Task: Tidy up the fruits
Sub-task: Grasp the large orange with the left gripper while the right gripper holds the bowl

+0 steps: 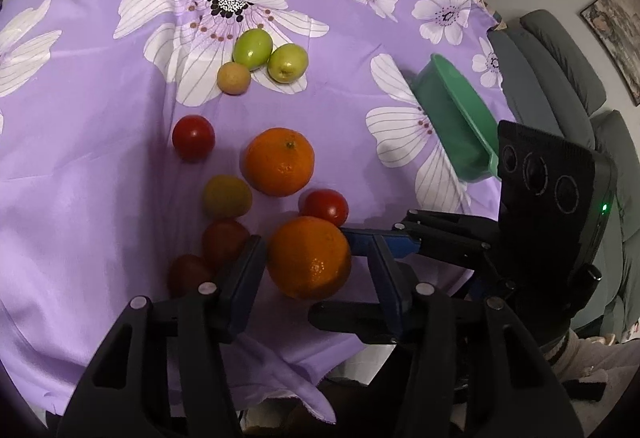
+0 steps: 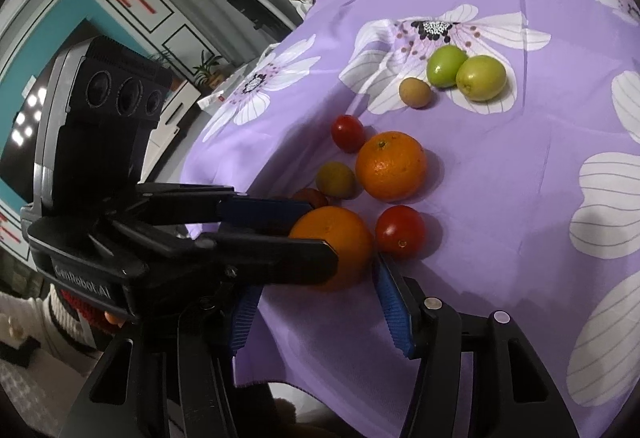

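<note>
1. Cloth (image 1: 100,178): thin, smooth purple fabric with big white flowers. It covers the table and hangs in soft folds over the near edge
2. Near orange (image 1: 308,258): round, with a pebbled, slightly glossy rind. It sits on the cloth close to the near edge, and a tomato touches its far side
3. Left gripper (image 1: 316,254): black plastic arms with ribbed blue pads, standing partly open around the near orange. The left pad (image 1: 250,270) is right at the rind and the other pad is a little apart, so it has no hold on the fruit
4. Right gripper (image 2: 316,278): the same build, also partly open. It straddles the same orange crosswise to the left gripper. Its right fingertip is just beside the rind, its other finger is largely hidden behind the left gripper, and no squeeze shows
5. Far orange (image 1: 279,161): same shape, stem dimple up, just beyond the near one
6. Tomatoes (image 1: 193,137): four, small, smooth and shiny red, scattered around the oranges
7. Yellowish fruit (image 1: 227,197): matte and roundish, left of the far orange
8. Green fruits (image 1: 253,49): two glossy ovals touching each other, with a small dull tan ball (image 1: 234,78) against them, farther back on a white flower
9. Bowl (image 1: 452,118): green plastic, oval, smooth-walled and seen at a tilt near the table's right edge, well apart from the fruit
</note>
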### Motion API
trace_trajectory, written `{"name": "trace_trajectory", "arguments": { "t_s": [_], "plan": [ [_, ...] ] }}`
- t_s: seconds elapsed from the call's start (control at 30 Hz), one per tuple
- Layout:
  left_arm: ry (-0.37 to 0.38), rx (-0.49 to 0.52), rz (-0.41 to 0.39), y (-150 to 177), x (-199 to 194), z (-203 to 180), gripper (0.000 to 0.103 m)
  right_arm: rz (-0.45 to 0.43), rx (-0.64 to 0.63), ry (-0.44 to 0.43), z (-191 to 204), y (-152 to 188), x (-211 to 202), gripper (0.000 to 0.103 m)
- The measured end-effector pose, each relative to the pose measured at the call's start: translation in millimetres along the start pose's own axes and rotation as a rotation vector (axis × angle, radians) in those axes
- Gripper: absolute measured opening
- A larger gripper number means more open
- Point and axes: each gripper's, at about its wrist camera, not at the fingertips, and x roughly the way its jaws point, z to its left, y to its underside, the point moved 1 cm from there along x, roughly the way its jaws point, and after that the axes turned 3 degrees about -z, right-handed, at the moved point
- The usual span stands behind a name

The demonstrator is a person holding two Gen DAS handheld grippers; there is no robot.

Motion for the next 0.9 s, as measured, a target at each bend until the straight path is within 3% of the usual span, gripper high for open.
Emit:
{"name": "trace_trajectory", "arguments": {
  "t_s": [0.1,0.53,0.9],
  "plan": [
    [-0.012,-0.002,0.001,-0.7,-0.2,1.8,0.045,0.005,0.003,0.013,-2.9,-0.4,2.1,0.047],
    [-0.040,0.005,-0.010,-1.1,-2.3,-4.7,0.042,-0.023,0.020,0.007,-6.5,2.0,-1.1,0.045],
    [-0.053,0.074,-0.048,-13.7,-4.9,-30.2,0.042,-0.102,0.016,0.030,-3.9,-1.1,-24.4,0.045]
  ]
}}
